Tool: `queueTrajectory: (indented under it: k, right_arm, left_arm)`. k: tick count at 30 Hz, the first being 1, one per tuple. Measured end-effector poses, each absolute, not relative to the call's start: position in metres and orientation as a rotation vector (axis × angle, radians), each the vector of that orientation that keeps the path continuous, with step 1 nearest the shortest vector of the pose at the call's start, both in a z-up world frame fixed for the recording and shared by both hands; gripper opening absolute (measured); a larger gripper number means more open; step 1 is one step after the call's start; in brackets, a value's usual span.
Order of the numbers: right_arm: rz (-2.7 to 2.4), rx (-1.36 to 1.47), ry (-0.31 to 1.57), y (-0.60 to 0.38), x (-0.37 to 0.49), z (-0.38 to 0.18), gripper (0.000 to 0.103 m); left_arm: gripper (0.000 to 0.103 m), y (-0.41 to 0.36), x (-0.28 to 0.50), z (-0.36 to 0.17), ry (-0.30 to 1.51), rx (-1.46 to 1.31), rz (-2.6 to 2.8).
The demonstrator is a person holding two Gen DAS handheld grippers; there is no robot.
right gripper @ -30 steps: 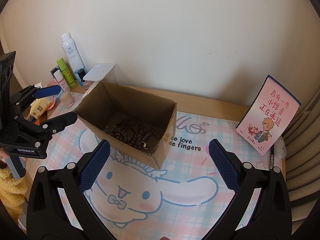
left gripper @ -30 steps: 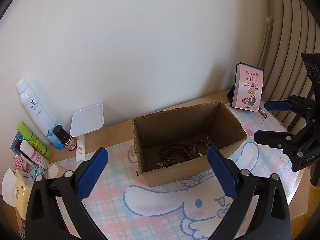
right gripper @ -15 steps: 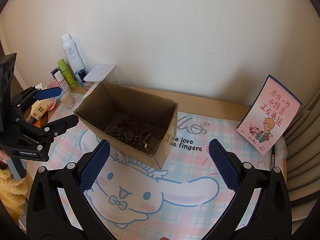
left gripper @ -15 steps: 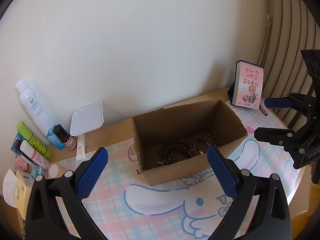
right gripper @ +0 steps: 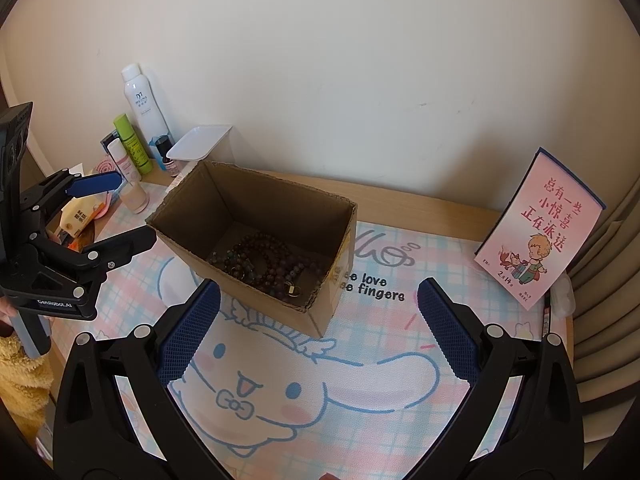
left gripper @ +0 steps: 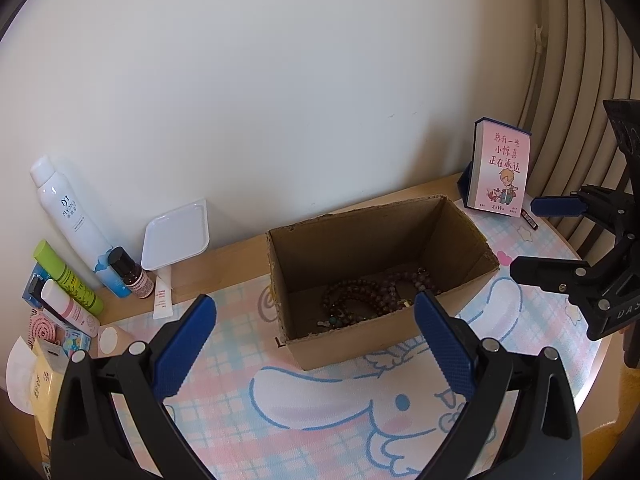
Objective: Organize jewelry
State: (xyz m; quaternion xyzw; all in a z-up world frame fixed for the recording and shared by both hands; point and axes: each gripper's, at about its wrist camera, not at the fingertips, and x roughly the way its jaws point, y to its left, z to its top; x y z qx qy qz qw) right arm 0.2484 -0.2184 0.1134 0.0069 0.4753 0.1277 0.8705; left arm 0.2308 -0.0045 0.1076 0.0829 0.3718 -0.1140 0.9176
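Note:
An open cardboard box [left gripper: 352, 248] [right gripper: 256, 200] stands on the cartoon mat. Several dark bead bracelets [left gripper: 372, 296] [right gripper: 264, 256] lie heaped on its floor. My left gripper [left gripper: 314, 312] hovers open in front of the box's near wall, with nothing between its blue pads. It also shows at the left edge of the right wrist view, left gripper [right gripper: 134, 208], beside the box's left end. My right gripper [right gripper: 319, 294] is open and empty at the box's near corner. Seen from the left wrist, the right gripper [left gripper: 526, 236] sits just off the box's right end.
A white tray [left gripper: 176, 236] leans on the wall behind the box's left. Spray can [left gripper: 68, 216], bottles and tubes [left gripper: 68, 284] crowd the left table edge. A pink card-covered book [left gripper: 500, 172] [right gripper: 540, 232] stands at the right, by ribbed curtain folds. The pastel mat [left gripper: 320, 420] spreads in front.
Both views have drifted only slightly. The grippers stay open and apart from the box, and the beads have not moved.

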Motion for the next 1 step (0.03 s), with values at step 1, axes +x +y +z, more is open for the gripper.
queueTrajectory:
  k: [1]
  right_arm:
    - [0.267, 0.014, 0.994, -0.2184, 0.2484, 0.1134, 0.094]
  left_arm:
    - [0.098, -0.0043, 0.2307, 0.1077, 0.764, 0.169, -0.235]
